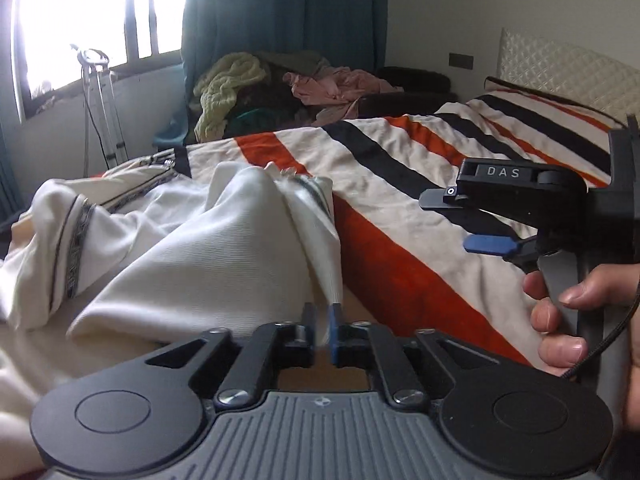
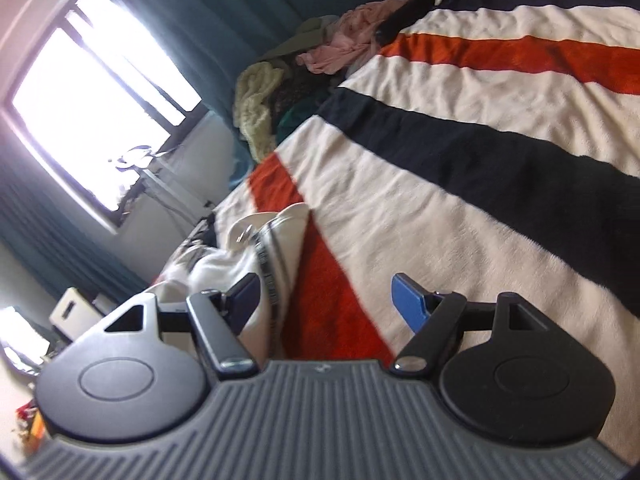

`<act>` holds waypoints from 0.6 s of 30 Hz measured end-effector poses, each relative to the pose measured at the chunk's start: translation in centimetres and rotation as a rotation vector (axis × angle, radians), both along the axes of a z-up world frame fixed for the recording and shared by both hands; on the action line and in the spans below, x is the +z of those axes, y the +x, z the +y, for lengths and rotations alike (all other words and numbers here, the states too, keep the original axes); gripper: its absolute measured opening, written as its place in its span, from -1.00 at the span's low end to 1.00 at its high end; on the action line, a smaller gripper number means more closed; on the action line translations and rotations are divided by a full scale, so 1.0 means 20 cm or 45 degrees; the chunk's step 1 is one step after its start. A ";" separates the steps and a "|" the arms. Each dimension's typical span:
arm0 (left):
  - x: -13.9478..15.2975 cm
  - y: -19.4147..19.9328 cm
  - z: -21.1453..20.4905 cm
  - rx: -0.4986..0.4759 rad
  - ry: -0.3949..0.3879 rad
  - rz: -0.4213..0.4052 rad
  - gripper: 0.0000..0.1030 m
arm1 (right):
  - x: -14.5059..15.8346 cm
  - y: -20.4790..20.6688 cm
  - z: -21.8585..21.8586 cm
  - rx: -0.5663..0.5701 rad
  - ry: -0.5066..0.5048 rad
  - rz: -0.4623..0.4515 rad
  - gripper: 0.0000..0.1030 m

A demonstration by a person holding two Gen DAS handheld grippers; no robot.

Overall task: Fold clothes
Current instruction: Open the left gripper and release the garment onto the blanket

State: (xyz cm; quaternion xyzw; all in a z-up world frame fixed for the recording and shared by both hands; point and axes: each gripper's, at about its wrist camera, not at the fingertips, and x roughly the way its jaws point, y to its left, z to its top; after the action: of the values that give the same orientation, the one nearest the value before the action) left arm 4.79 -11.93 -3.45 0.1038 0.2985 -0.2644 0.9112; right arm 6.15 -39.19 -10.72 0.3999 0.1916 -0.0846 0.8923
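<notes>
One cream garment point(image 1: 192, 248) lies bunched on the bed point(image 1: 400, 184)'s left; left tongs point(image 1: 323, 334) are clenched on its edge, seemingly drawing it across for a fold; right tongs point(image 2: 326, 300) are released, gaping over the bed; next, I'd judge, they must pinch a matching edge.

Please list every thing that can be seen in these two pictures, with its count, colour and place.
white garment: one, cream with dark patterned trim, on the bed's near left, one edge pinched up
striped blanket: one, cream, orange and dark navy, covering the bed
clothes pile: one heap, yellow-green, pink, dark, beyond the bed
curtain: teal, beside the window
window: one, bright, left
headboard: one, pale quilted, far right
left gripper: shut on the garment's edge
right gripper: open, over the blanket
hand: one, holding the right gripper's handle
</notes>
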 end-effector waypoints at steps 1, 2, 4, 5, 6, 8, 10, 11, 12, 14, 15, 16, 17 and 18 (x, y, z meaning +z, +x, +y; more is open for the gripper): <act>0.02 -0.02 0.05 0.006 -0.026 -0.010 -0.68 | 0.01 -0.01 0.02 0.025 0.000 -0.017 0.46; 0.06 -0.05 0.10 0.019 -0.044 -0.031 -0.66 | 0.02 -0.01 0.03 0.046 0.000 -0.032 0.45; 0.09 -0.08 0.20 0.063 -0.059 -0.062 -0.38 | 0.05 0.01 0.07 0.085 0.000 -0.066 0.45; 0.10 -0.10 0.25 0.091 -0.061 -0.075 -0.25 | 0.06 0.02 0.09 0.105 -0.002 -0.084 0.44; 0.11 -0.11 0.30 0.118 -0.063 -0.088 -0.25 | 0.07 0.04 0.12 0.130 -0.013 -0.105 0.43; 0.13 -0.13 0.41 0.177 -0.072 -0.105 -0.24 | 0.08 0.09 0.18 0.189 -0.068 -0.134 0.31; 0.11 -0.12 0.50 0.258 -0.102 -0.078 -0.21 | 0.08 0.15 0.25 0.250 -0.143 -0.148 0.31; 0.10 -0.11 0.53 0.296 -0.107 -0.070 -0.20 | 0.08 0.18 0.28 0.278 -0.185 -0.144 0.31; 0.09 -0.10 0.57 0.342 -0.089 -0.079 -0.19 | 0.08 0.21 0.31 0.306 -0.227 -0.139 0.31; 0.08 -0.08 0.62 0.425 -0.060 -0.093 -0.09 | 0.05 0.26 0.37 0.358 -0.285 -0.104 0.26; 0.08 -0.07 0.63 0.447 -0.066 -0.088 -0.05 | 0.04 0.28 0.40 0.383 -0.305 -0.084 0.24; 0.07 -0.06 0.65 0.468 -0.071 -0.083 -0.05 | 0.02 0.30 0.42 0.398 -0.335 -0.046 0.22; 0.06 -0.04 0.66 0.490 -0.076 -0.077 -0.05 | 0.00 0.32 0.44 0.411 -0.367 -0.003 0.08; 0.06 -0.03 0.67 0.512 -0.081 -0.072 -0.05 | -0.02 0.34 0.45 0.411 -0.379 0.030 -0.03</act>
State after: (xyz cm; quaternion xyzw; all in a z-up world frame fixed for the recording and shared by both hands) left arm 4.24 1.54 -2.30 0.0205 0.2791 -0.0834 0.9564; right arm 12.89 -30.19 -11.02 0.2271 0.2490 0.0273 0.9411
